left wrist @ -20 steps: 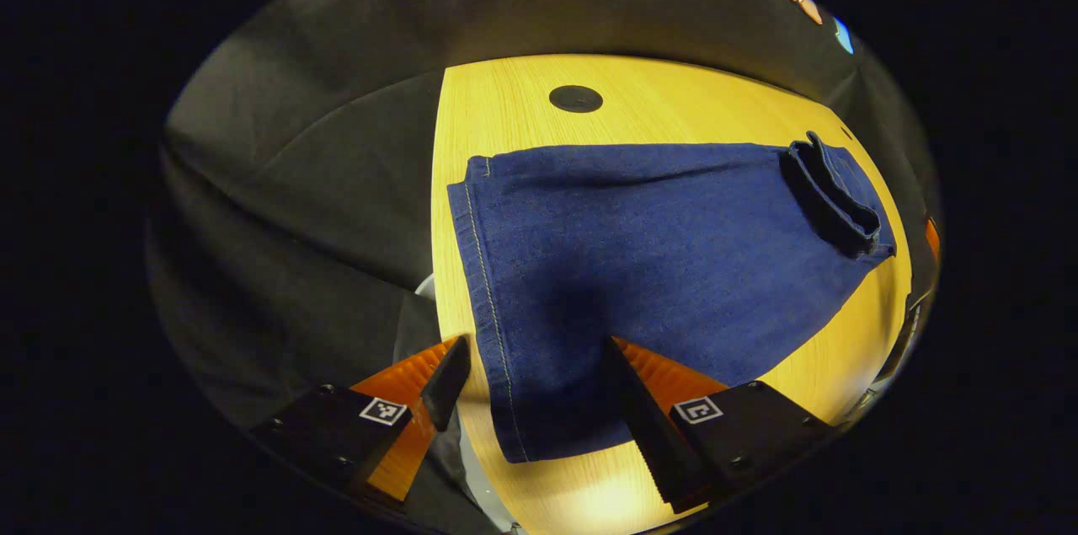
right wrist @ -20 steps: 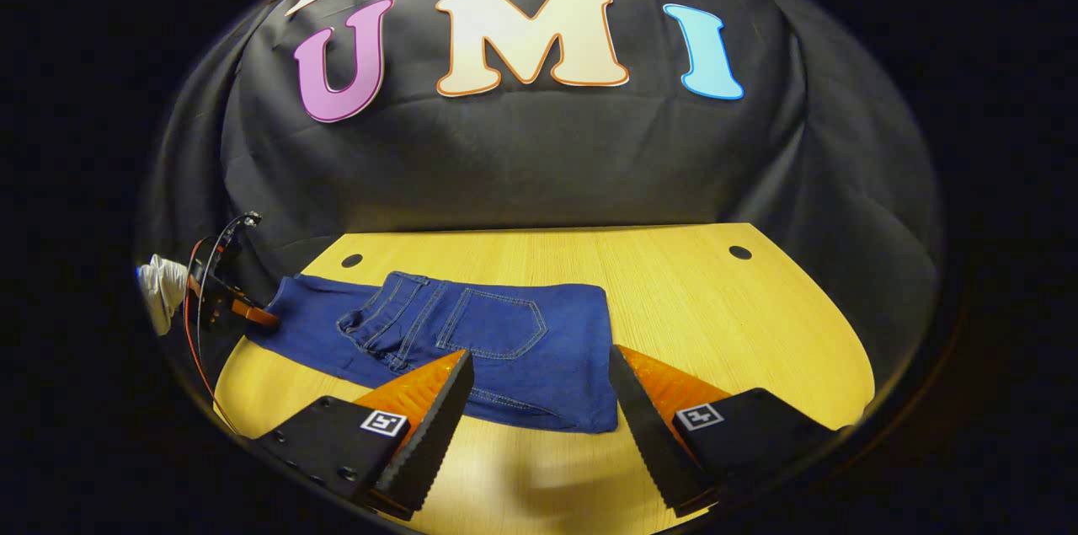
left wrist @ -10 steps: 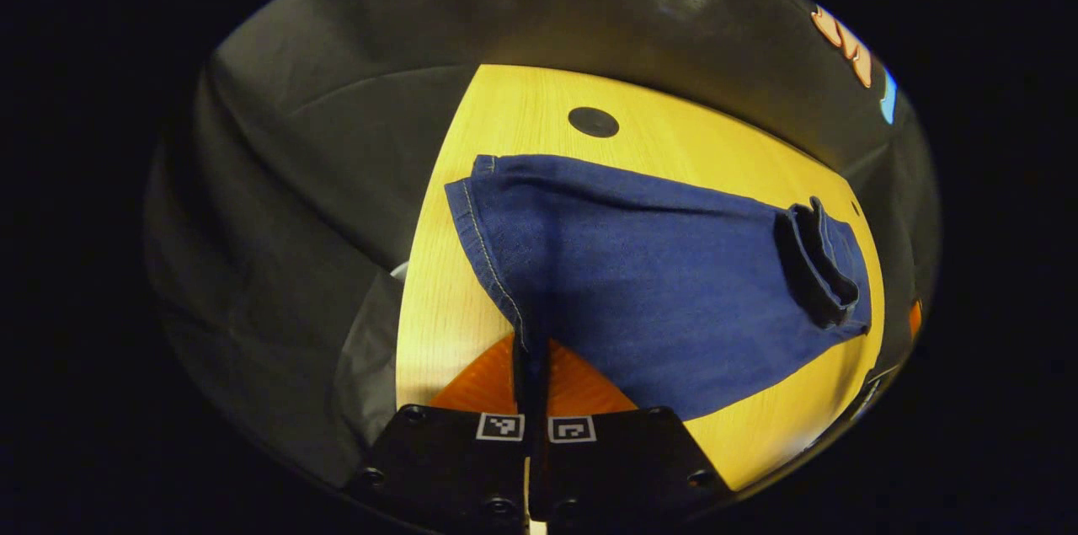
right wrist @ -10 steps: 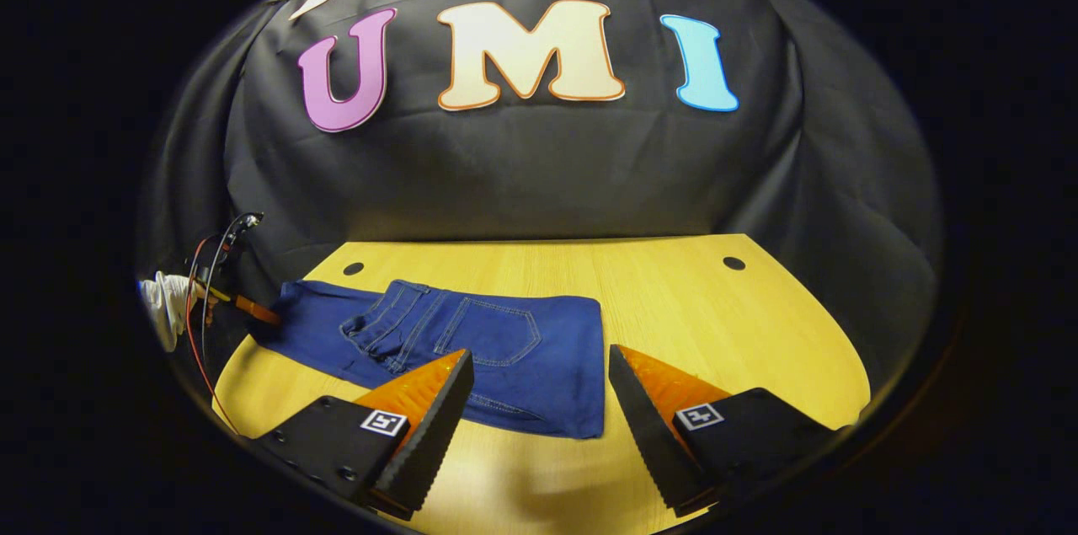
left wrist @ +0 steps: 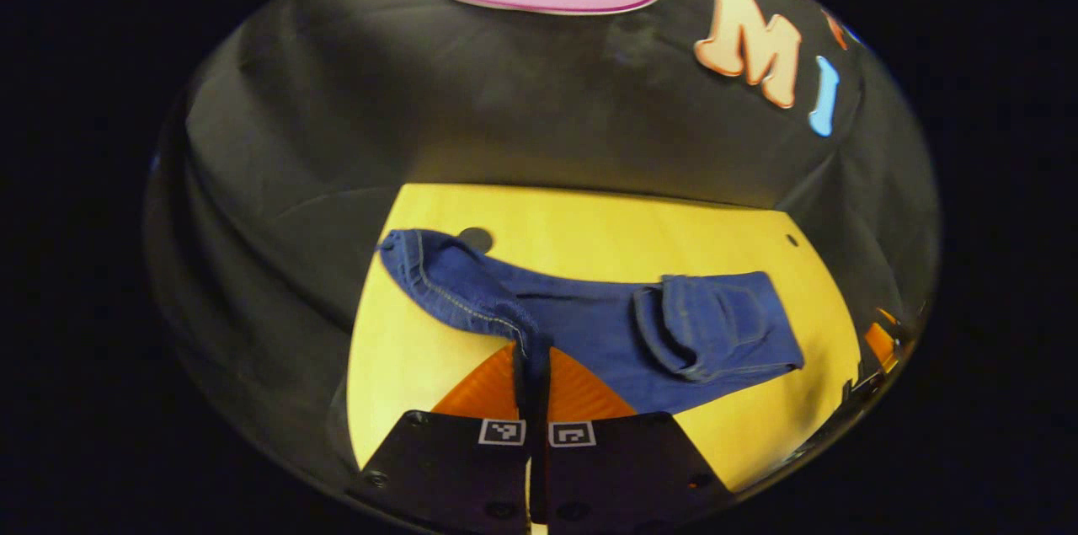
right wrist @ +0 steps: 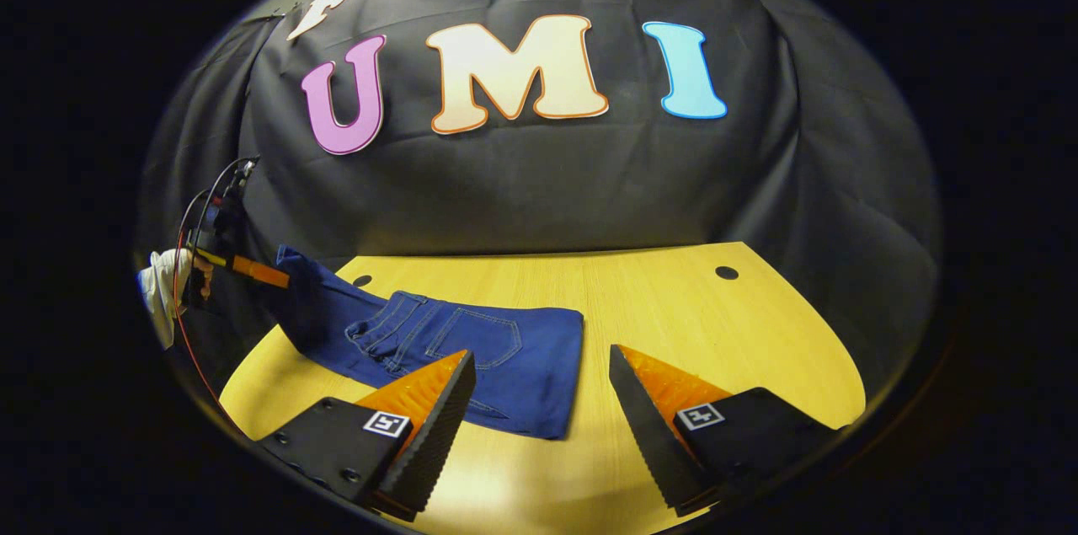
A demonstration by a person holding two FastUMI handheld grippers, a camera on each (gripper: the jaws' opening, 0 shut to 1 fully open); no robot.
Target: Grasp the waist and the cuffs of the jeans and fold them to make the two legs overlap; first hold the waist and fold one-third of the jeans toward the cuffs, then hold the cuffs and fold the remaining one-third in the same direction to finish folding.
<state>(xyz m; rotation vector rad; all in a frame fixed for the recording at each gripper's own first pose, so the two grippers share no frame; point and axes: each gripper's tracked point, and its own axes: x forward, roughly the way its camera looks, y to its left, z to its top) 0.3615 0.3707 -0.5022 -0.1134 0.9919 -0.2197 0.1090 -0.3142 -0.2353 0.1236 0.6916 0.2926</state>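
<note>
Dark blue jeans (right wrist: 472, 350) lie on the yellow wooden table (right wrist: 691, 324), the waist part with its back pocket folded over the legs. In the left gripper view my left gripper (left wrist: 532, 350) is shut on the cuff hem of the jeans (left wrist: 589, 324) and holds that end lifted off the table. That same left gripper (right wrist: 253, 270), held by a white-gloved hand (right wrist: 164, 282), is at the far left in the right gripper view with the cuffs raised. My right gripper (right wrist: 543, 366) stands open above the table's near side, just in front of the folded edge, holding nothing.
Round black holes (right wrist: 726, 273) sit in the tabletop near its far edge. The black cloth wall (right wrist: 522, 181) rises right behind the table. Bare tabletop stretches to the right of the jeans.
My left gripper closed on the cuff hem and has lifted it up off the table. The right gripper stayed open and drifted slightly.
</note>
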